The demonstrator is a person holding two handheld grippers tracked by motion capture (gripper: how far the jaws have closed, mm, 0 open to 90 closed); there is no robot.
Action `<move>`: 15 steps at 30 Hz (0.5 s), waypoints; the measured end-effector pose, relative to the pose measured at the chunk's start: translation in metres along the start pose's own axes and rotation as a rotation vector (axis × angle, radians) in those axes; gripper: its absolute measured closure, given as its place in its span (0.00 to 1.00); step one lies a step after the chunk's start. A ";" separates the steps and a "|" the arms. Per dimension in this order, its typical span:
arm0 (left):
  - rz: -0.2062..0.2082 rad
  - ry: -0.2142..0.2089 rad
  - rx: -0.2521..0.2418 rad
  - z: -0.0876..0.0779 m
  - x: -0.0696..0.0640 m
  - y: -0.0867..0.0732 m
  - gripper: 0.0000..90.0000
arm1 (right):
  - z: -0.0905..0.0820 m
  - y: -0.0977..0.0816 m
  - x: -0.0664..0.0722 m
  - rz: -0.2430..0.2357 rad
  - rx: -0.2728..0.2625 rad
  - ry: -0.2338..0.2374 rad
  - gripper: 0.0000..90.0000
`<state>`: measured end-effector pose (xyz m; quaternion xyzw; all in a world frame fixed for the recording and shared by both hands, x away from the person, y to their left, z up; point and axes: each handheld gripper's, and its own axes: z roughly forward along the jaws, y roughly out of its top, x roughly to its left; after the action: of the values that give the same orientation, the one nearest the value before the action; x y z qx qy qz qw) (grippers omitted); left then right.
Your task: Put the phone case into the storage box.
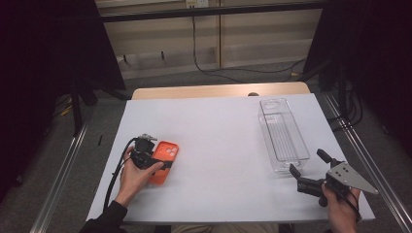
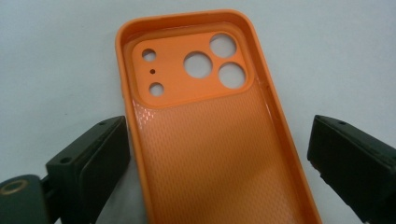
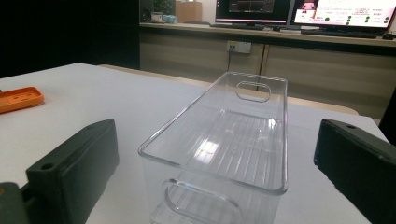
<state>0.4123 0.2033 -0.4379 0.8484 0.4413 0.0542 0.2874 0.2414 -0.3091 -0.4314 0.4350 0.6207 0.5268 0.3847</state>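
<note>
the left tool [image 1: 163, 164] sits over the orange phone case [image 1: 164, 161], and its two black jaws stand apart, one on each long side of the case. in the left gripper view the jaws are spread wide with the phone case [image 2: 210, 135] lying between them, and a strip of white shows between each jaw and the case edge, so they are not pinching it. the case lies flat with its hollow inside facing up, and the round camera holes are at the end away from the tool. the left hand [image 1: 133, 177] holds that tool from the near side of the case. the case rests on the white worktop [image 1: 218, 145], near its left edge. the right tool [image 1: 307, 167] is well apart from the case, over by the right side of the worktop. its jaws are also spread apart and hold nothing. the right hand [image 1: 340, 204] grips it from below, and a grey three-cornered plate [image 1: 351, 177] sits on top of it. just past that tool stands a clear plastic bin [image 1: 283, 133], long and narrow. in the right gripper view the near end of the bin [image 3: 224, 140] sits between the two open jaws, and the orange case [image 3: 18, 99] shows far off to the left of the bin.
</note>
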 end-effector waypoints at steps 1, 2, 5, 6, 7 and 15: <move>-0.006 0.014 -0.005 -0.001 0.000 0.000 0.08 | 0.000 0.000 0.000 0.000 0.001 -0.002 0.00; -0.008 0.012 -0.009 -0.003 0.002 0.000 0.09 | 0.000 0.000 0.000 -0.001 0.000 -0.001 0.00; -0.019 0.019 0.005 -0.002 0.005 0.000 0.08 | 0.000 0.000 0.000 -0.001 -0.003 0.000 0.00; -0.019 0.027 0.013 0.000 0.004 -0.001 0.05 | 0.000 0.000 0.000 -0.002 -0.003 0.000 0.00; -0.013 0.035 0.015 0.000 0.003 0.000 0.04 | 0.000 0.000 0.000 -0.002 -0.002 0.002 0.00; -0.032 0.004 -0.010 -0.003 0.002 0.002 0.08 | 0.000 0.000 0.000 -0.001 -0.003 0.001 0.00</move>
<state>0.4136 0.2055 -0.4346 0.8396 0.4552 0.0534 0.2915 0.2415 -0.3089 -0.4312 0.4337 0.6203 0.5279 0.3853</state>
